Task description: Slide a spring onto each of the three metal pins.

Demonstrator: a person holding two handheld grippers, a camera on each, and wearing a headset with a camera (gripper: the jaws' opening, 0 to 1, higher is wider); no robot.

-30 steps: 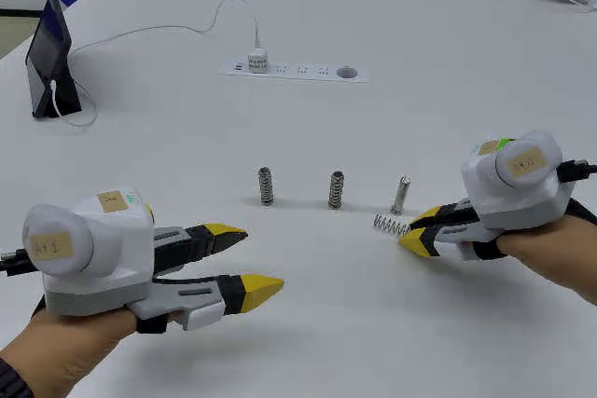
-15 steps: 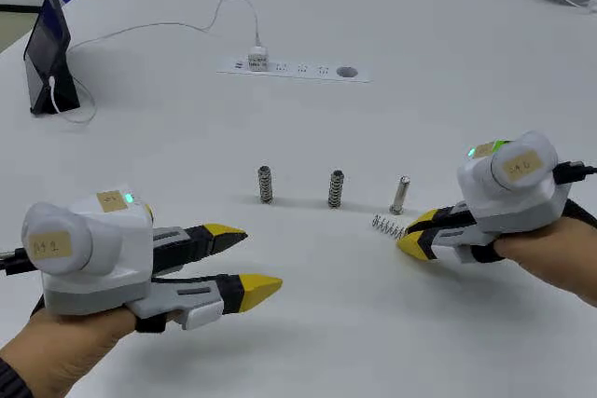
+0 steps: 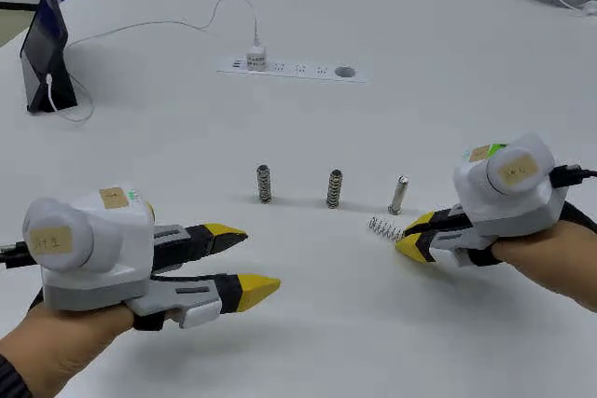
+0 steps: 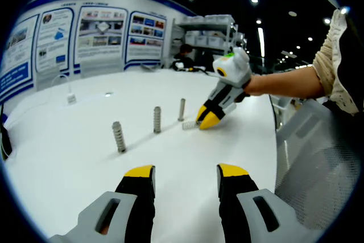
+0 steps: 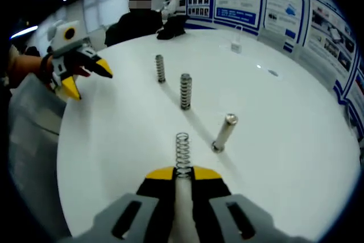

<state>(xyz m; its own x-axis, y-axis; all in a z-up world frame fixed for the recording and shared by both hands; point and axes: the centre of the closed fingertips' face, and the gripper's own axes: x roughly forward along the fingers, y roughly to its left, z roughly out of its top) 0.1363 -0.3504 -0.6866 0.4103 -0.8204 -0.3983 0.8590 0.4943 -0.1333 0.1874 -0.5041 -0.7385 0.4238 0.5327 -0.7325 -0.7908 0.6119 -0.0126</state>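
Across the white table [image 3: 438, 34] very little has shifted over the last second. The left gripper [image 3: 259, 256] stays parked near the person, its fingers spread apart and empty, well away from the work. The right gripper [image 3: 407, 236] has only eased slightly toward the person and rolled a touch. Its fingers are still pinched on one end of the loose spring [image 3: 382, 227], which sticks out forward, lying nearly flat just above the table.

The left pin [image 3: 264, 184] and the middle pin [image 3: 334, 189] each already wear a spring, so two of three look done. The bare pin [image 3: 398, 195] stands just beyond the held spring. In the right gripper view the spring [image 5: 182, 149] points past the pin's [image 5: 223, 133] left side, not at its top.

That small move reads as lining up, not placing. The spring probably has to be lifted and tipped upright over the pin's head before it can slide down.
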